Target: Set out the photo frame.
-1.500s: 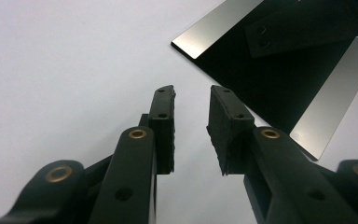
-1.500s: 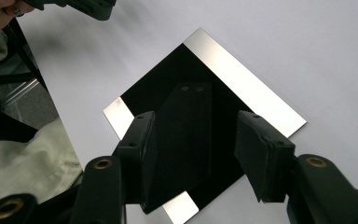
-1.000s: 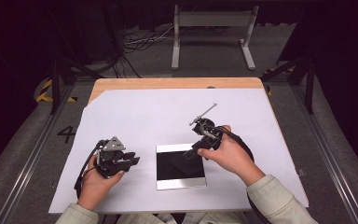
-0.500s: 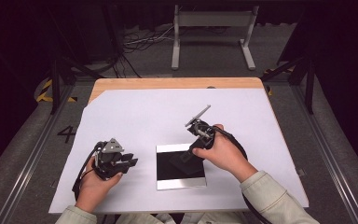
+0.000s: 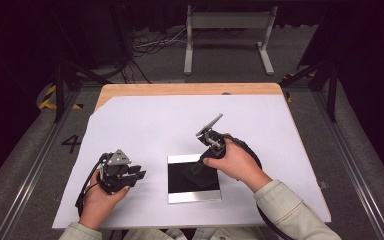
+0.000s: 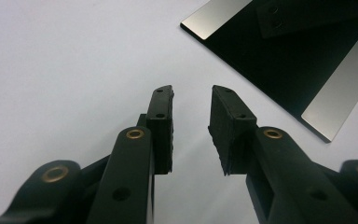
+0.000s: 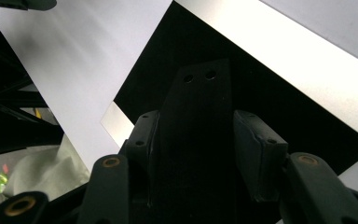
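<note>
A black square plate [image 5: 185, 187] with bright silver bands along two edges lies on the white sheet [image 5: 155, 125]. A small black block [image 7: 198, 93] with two holes rests on it, also seen as a dark bar [image 6: 307, 14] in the left gripper view. My right gripper [image 7: 196, 116] tilts down over the plate, its jaws on either side of the block. They have just been closing, and both pads [image 7: 256, 140] now touch its sides. My left gripper [image 6: 191, 95] rests open on the sheet left of the plate [image 6: 279, 70], with nothing between its fingers.
The sheet covers a wooden tabletop [image 5: 180, 89]. Beyond the table's far edge a white metal stand [image 5: 227, 30] and cables lie on the floor. Dark rails run along both sides of the table.
My right hand has come down and toward the plate's upper right corner, and its jaws have narrowed around the block. The left hand has kept still.
</note>
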`<control>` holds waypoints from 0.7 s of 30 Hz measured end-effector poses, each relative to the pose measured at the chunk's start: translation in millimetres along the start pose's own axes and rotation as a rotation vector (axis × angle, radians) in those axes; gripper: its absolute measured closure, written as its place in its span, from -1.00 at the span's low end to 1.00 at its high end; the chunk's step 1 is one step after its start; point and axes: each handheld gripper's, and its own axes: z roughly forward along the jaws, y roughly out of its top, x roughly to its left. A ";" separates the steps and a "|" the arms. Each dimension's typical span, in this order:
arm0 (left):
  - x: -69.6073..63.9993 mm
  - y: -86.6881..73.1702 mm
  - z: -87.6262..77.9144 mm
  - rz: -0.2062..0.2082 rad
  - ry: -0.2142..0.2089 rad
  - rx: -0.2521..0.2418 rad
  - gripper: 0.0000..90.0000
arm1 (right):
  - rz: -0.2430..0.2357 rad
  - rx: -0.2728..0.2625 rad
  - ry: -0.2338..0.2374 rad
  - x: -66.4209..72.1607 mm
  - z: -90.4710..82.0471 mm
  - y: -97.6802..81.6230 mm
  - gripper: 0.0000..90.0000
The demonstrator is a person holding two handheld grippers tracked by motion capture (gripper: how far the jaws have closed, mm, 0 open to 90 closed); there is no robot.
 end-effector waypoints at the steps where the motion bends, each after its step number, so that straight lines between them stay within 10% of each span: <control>1: -0.1 0.0 0.3 0.002 0.000 0.001 0.56 | 0.016 0.003 0.004 -0.5 0.2 0.2 0.18; 21: -2.1 2.5 4.3 0.012 -0.004 0.008 0.55 | 0.138 0.038 0.019 -4.0 4.1 -2.9 0.31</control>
